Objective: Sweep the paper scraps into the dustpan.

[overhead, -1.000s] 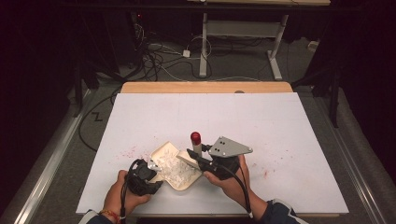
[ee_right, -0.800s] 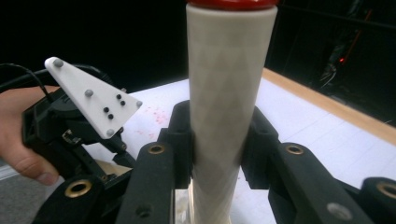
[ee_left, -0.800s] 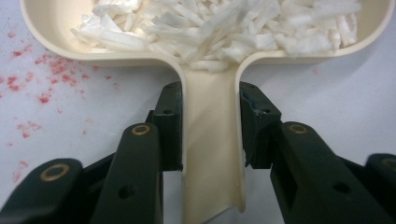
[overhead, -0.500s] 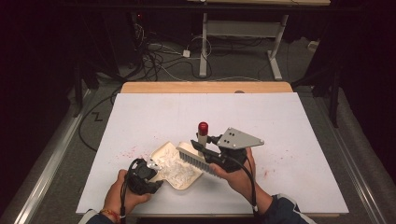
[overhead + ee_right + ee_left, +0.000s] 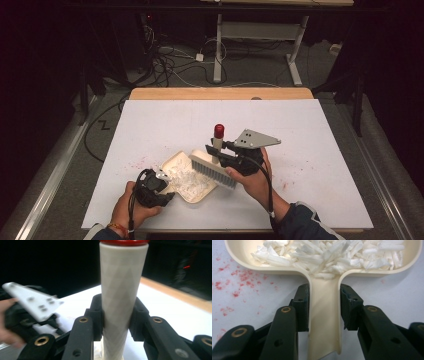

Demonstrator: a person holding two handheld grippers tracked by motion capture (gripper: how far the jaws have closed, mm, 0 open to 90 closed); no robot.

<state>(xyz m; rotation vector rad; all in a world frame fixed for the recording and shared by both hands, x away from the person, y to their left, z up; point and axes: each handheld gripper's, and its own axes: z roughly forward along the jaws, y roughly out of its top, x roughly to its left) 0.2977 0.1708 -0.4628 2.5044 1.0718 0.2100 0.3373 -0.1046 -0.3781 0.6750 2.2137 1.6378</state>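
A cream dustpan (image 5: 175, 161) lies on the white table near its front edge, holding a heap of white paper shreds (image 5: 189, 181). My left gripper (image 5: 162, 191) is shut on the pan's flat handle (image 5: 324, 322), one pad against each side; its jaws have just eased a touch wider and still press on the handle. The shreds (image 5: 332, 252) fill the pan ahead of the jaws. My right gripper (image 5: 218, 149) is shut on the round white handle (image 5: 122, 277) of a hand brush with a red cap (image 5: 219, 131). Its bristles (image 5: 212, 171) hang over the pan's right side.
Red specks (image 5: 139, 162) dot the white table sheet (image 5: 310, 130) left of the pan, and they also show as red specks (image 5: 239, 277) beside the pan's rim. A wooden strip (image 5: 220, 93) marks the far edge. Cables and desk legs lie on the floor beyond.
My right gripper has carried the brush to the right and slightly up, off the pan's middle toward its right side. The left hand and the dustpan have stayed put.
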